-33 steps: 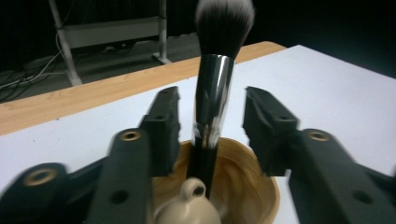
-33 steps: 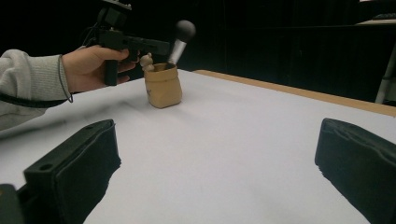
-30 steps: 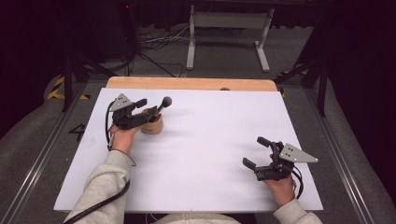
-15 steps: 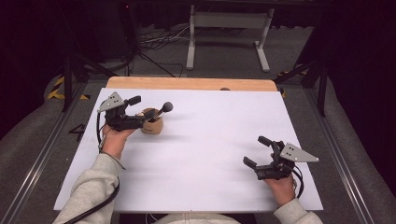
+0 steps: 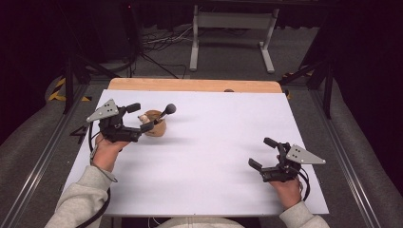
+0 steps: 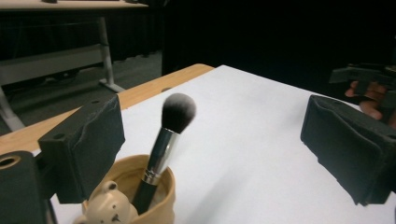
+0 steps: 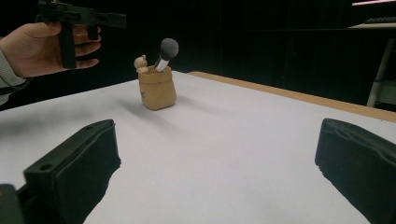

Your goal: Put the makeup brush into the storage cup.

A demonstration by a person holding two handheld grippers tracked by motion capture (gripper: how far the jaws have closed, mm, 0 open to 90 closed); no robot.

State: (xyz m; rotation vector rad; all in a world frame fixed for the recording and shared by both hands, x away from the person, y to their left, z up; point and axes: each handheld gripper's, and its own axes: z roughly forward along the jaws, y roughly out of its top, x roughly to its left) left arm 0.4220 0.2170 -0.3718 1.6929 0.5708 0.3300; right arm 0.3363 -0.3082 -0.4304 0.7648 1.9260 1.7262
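Left tongs [image 5: 141, 117] have just been opening, backing off brush [image 5: 165, 112] in cup [image 5: 156, 128].

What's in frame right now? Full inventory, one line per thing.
makeup brush: 1, black handle, silver ferrule, dark bristles, leaning in the cup
cup: 1, tan, small bear figure on its rim, left part of the sheet
white sheet: 1, white, covers most of the table
table: 1, light wood, strip showing at far edge
metal stand: 1, grey, on the floor beyond the table
left gripper: 1, black, jaws just opened, nothing between them, beside the cup
right gripper: 1, black, open, over the sheet's right part
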